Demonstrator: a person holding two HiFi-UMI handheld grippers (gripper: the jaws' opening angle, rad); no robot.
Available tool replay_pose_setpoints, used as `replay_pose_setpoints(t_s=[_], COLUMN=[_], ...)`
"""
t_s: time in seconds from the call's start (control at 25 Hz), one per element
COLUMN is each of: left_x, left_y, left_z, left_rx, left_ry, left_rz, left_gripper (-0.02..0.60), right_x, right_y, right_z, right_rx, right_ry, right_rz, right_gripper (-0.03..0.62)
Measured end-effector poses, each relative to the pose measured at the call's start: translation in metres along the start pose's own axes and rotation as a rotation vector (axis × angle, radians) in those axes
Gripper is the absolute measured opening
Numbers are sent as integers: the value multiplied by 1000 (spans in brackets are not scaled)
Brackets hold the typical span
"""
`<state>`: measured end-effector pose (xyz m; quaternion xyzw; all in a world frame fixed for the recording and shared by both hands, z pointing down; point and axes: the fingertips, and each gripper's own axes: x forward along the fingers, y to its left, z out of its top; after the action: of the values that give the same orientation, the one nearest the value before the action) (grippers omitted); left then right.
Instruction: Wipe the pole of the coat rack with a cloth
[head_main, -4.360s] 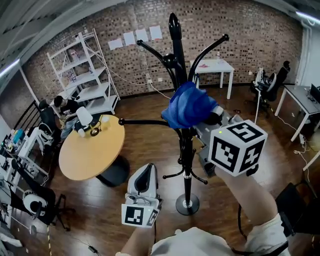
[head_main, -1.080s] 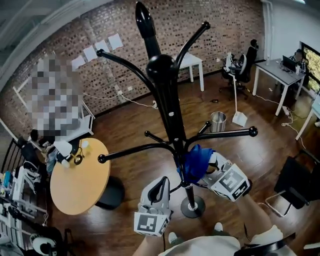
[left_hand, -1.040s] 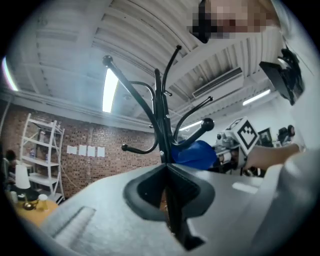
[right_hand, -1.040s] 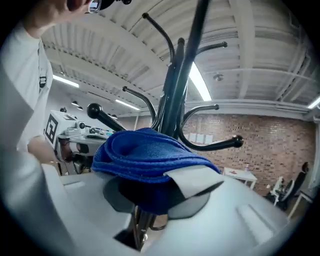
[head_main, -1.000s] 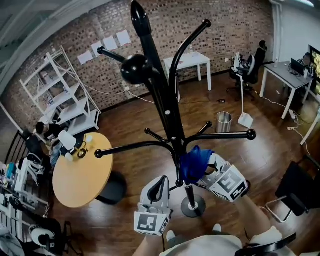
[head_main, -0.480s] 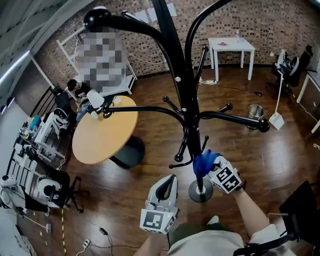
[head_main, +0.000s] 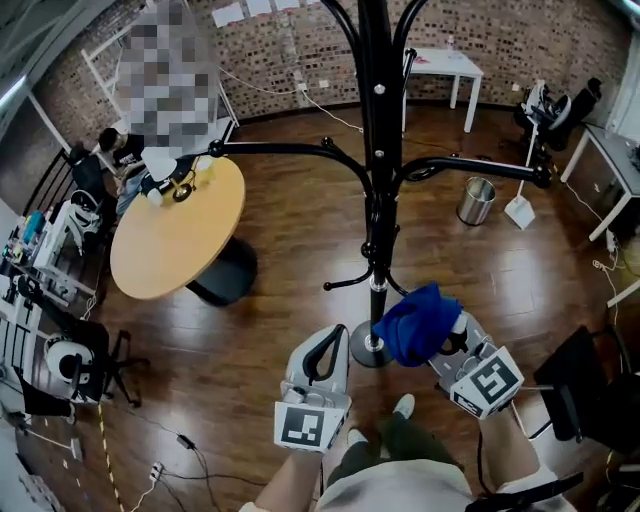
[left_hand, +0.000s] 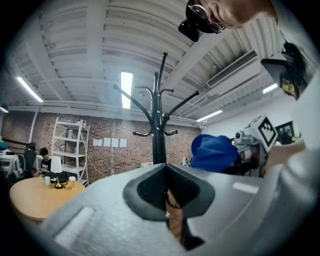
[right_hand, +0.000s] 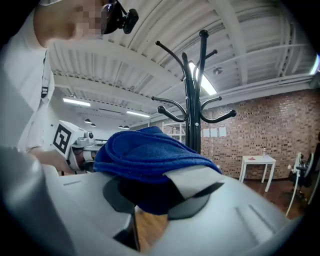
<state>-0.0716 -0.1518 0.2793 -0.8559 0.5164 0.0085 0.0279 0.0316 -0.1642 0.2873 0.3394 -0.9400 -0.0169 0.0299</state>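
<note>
The black coat rack pole (head_main: 375, 150) rises from a round base (head_main: 362, 352) on the wood floor. My right gripper (head_main: 432, 330) is shut on a bunched blue cloth (head_main: 418, 322), low down just right of the pole's foot; whether the cloth touches it I cannot tell. In the right gripper view the cloth (right_hand: 150, 150) fills the jaws, with the rack (right_hand: 194, 115) behind it. My left gripper (head_main: 320, 352) hovers left of the base, shut and empty. The left gripper view shows the rack (left_hand: 159, 135) ahead and the cloth (left_hand: 212, 152) at the right.
A round wooden table (head_main: 175, 235) with a lamp and cups stands to the left. A metal bin (head_main: 476, 200) and a white table (head_main: 445, 65) lie behind the rack. A black chair (head_main: 590, 390) is at the right. The rack's arms (head_main: 290, 150) reach out sideways.
My right gripper has carried the blue cloth down the pole from mid height to beside the base. The head view has tilted down. The left gripper has stayed low and shut.
</note>
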Motion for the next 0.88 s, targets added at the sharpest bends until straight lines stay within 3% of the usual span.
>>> replay_pose_setpoints(t_s=[0.16,0.44,0.64,0.76,0.88], left_x=[-4,-1,10,20,32], left_y=[-7,-3,5,5,-1], left_z=[-16,-69,-170,-244,-312], left_rx=[12,-18,-27,-12,-25], left_ry=[30,83,77,60,64], left_rz=[-27,5,51,62,58], left_gripper=[2,2,2,2,2], right_x=[-10,2,19,42,71], right_y=[12,29,35,-5,-54], right_z=[-13,-70,-170,-236,-250], right_rx=[31,68,99,60,-55], right_ry=[14,30,57,76,-31], right_rz=[-21,45,116,69,86], right_gripper=[103,103,103,103,103])
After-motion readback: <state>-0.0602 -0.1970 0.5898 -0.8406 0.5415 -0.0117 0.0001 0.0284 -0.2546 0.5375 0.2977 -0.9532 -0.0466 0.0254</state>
